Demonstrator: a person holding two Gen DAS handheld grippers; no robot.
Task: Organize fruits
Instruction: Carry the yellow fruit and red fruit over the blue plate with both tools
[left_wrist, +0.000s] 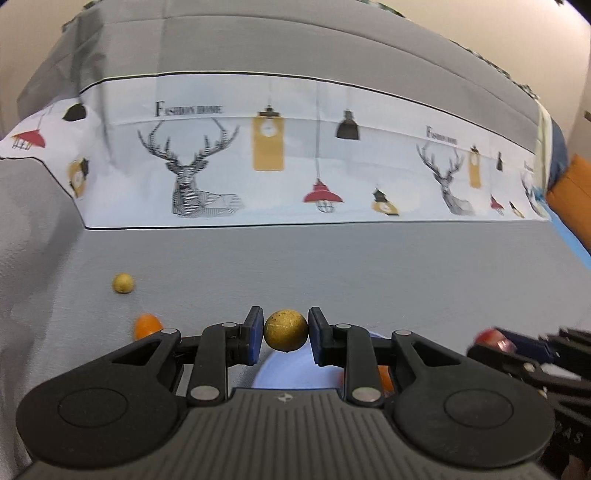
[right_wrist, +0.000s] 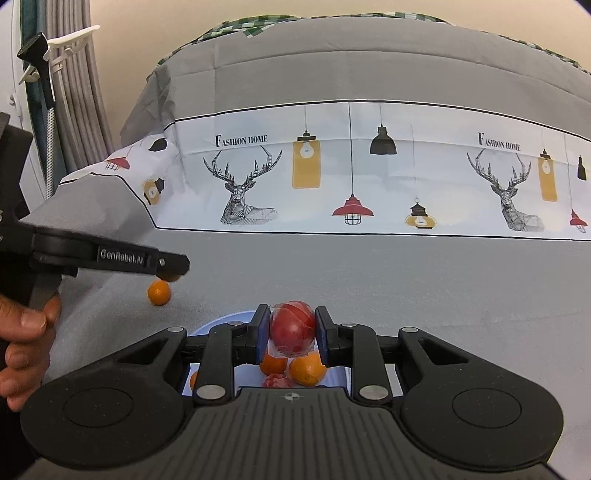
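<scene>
I'm working in a bedroom at home: a bed under a grey quilt (right_wrist: 369, 66) with a deer-and-lamp printed band (right_wrist: 369, 173), grey curtains (right_wrist: 79, 107) beside it.

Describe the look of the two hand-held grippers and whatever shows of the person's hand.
Both are matte black plastic. The left hand-held gripper and right hand-held gripper each have two linkage arms with silver pivot pins, blue pads on the fingers, a ribbed grey body and a small crosshair mark. The left one's side reads "GenRobot.AI" in white. The hand is bare; no sleeve or cable shows.
</scene>
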